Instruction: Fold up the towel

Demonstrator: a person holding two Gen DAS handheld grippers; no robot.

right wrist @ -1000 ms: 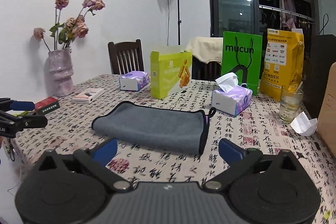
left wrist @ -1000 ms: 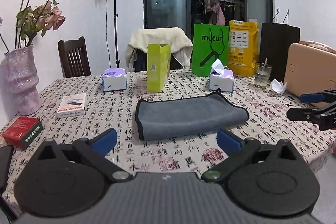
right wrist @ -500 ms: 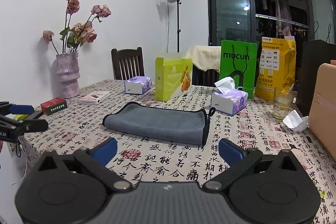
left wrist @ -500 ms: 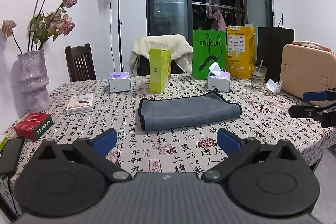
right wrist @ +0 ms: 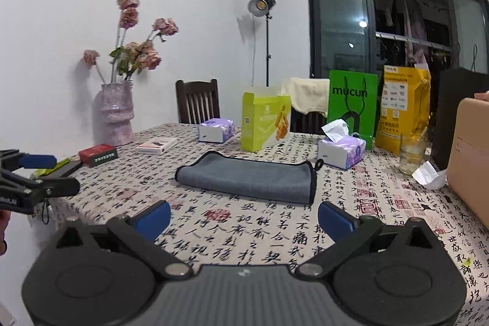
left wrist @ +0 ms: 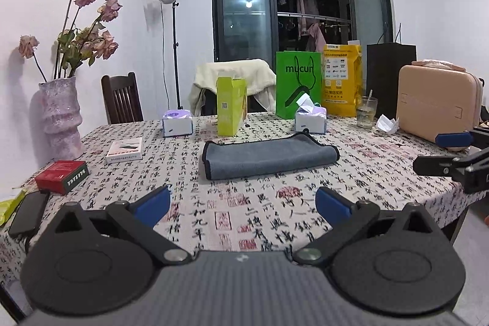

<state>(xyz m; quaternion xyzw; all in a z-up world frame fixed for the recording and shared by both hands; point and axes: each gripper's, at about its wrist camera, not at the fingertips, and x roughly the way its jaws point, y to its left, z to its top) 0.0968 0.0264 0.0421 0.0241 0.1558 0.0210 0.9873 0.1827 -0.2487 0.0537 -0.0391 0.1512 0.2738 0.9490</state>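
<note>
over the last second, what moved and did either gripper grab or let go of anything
Both the left hand-held gripper and the right hand-held gripper backed away from the table and rose a little, so the folded grey towel looks smaller. Nothing was grabbed or released; both are open and empty. The towel and the things around it stayed put.

"mucun" on green paper bag [left wrist: 298, 84]

We count one towel [left wrist: 269, 156], two tissue packs [left wrist: 178, 126] [left wrist: 310, 119], two small boxes [left wrist: 62, 171] [left wrist: 125, 149], one glass [left wrist: 366, 113].
</note>
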